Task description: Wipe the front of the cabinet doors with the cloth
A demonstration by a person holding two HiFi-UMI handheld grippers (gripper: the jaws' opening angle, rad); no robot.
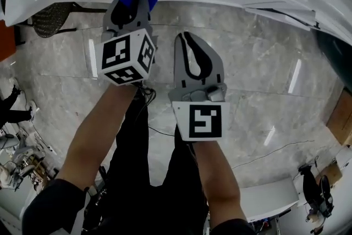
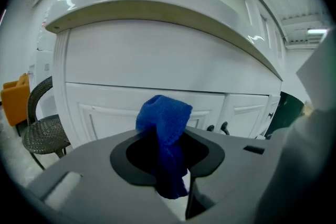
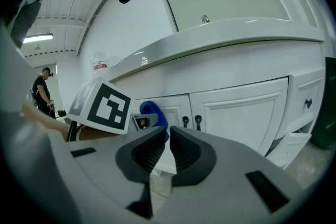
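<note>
Blue cloth [image 2: 164, 118]: clamped between the jaws of the left gripper [image 1: 137, 1], bunched end protruding toward the white cabinet doors [image 3: 236, 113]; contact unclear. Right gripper [image 3: 168, 139]: jaws nearly together, 1 narrow slit, holding nothing.

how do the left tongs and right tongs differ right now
Load: the left tongs are shut on the blue cloth; the right tongs are shut with nothing between them.
Position: in the head view the left tongs reach further forward, up near the white cabinet doors; the right tongs sit further back.
Shared: both are grey and point at the cabinet.
</note>
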